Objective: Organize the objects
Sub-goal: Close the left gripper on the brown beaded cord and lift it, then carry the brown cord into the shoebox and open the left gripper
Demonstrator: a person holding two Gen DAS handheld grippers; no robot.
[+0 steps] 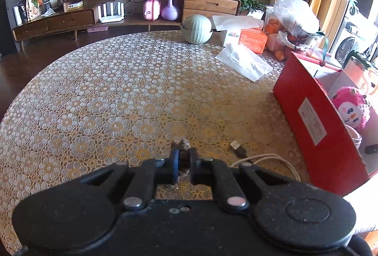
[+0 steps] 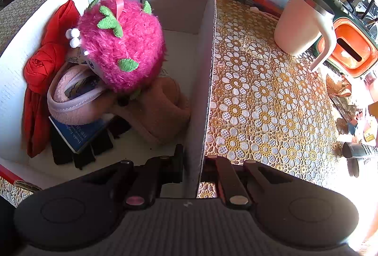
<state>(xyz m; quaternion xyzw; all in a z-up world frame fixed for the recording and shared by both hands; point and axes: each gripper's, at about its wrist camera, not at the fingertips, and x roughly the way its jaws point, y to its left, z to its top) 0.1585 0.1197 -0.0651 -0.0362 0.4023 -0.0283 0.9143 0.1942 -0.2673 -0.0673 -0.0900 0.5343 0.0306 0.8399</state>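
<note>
**Left wrist view: small wrapped item pinched; right fingers clamp the box wall**

Left wrist view shows the left gripper point(image 1: 183, 156) with its fingers point(image 1: 174, 161) clenched on a small brown item in clear wrap point(image 1: 183, 146). The item sticks out a little past the fingertips, and it sits above the tabletop point(image 1: 106, 95), which has a lace cover with gold and white flowers. Just to the right of the fingers lies a white cable point(image 1: 271, 159) with a dark USB plug point(image 1: 237, 147). Further right stands the red box point(image 1: 314, 123), and a pink plush toy point(image 1: 352, 110) looks out from inside it. At the far side of the tabletop are a white paper tissue point(image 1: 243, 61), an orange tissue pack point(image 1: 245, 37) and a pale green round container point(image 1: 197, 28).

Right wrist view shows the right gripper point(image 2: 191, 161) closed on the white side wall of the box point(image 2: 205, 81): one finger is inside the box, the other one outside. Inside the box, the pink plush toy point(image 2: 122, 43) rests on a pink slipper point(image 2: 78, 95) and a brown slipper point(image 2: 160, 109). A red cloth point(image 2: 47, 62) lies along the left wall, and a blue booklet point(image 2: 78, 133) lies on dark flat things on the bottom. Outside the box, on the tabletop, stands a white mug point(image 2: 302, 24).
</note>
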